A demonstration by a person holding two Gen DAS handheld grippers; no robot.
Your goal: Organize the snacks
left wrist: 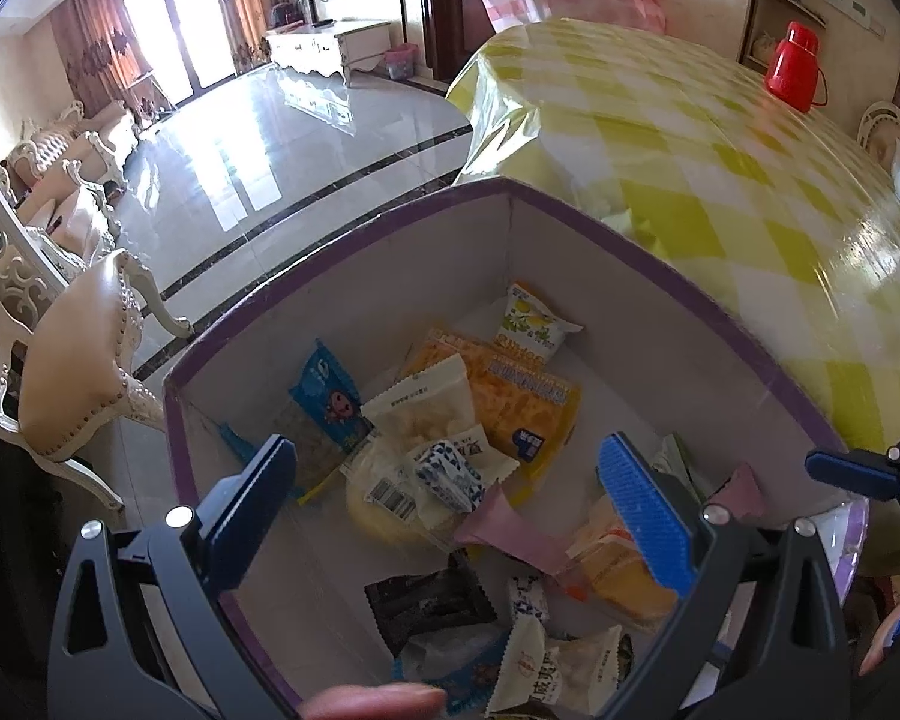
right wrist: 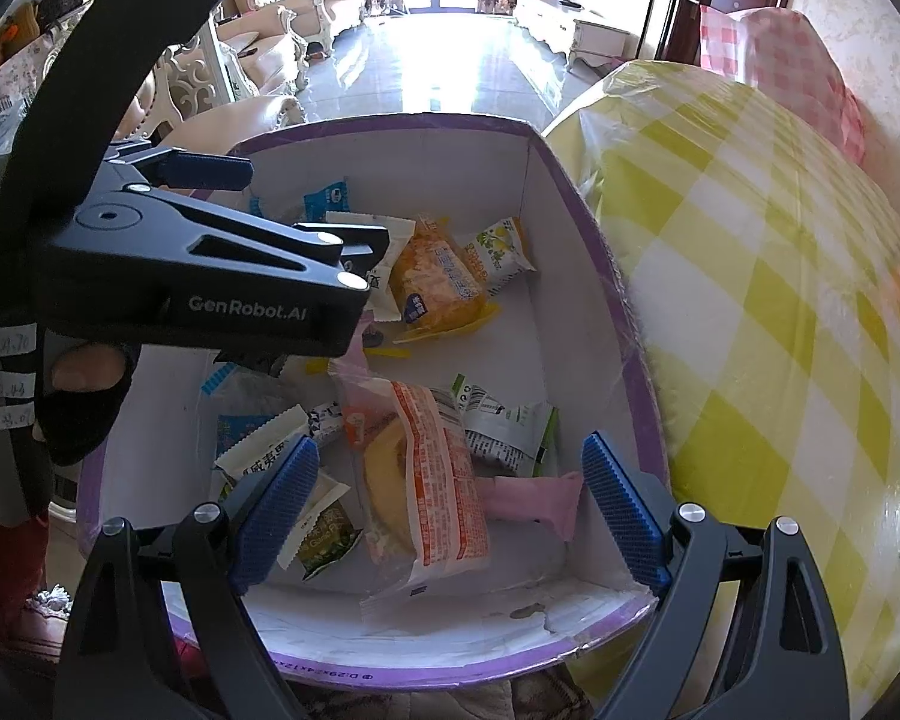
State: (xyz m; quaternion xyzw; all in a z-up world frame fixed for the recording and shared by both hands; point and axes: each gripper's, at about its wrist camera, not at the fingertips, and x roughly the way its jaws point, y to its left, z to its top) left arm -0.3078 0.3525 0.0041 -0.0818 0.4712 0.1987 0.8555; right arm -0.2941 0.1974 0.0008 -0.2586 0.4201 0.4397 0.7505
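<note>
Both the left gripper and right gripper hang spread and empty over the purple-rimmed box at the table's edge, where heaped snack packets could make a closing pinch snag two overlapping slippery wrappers.
</note>
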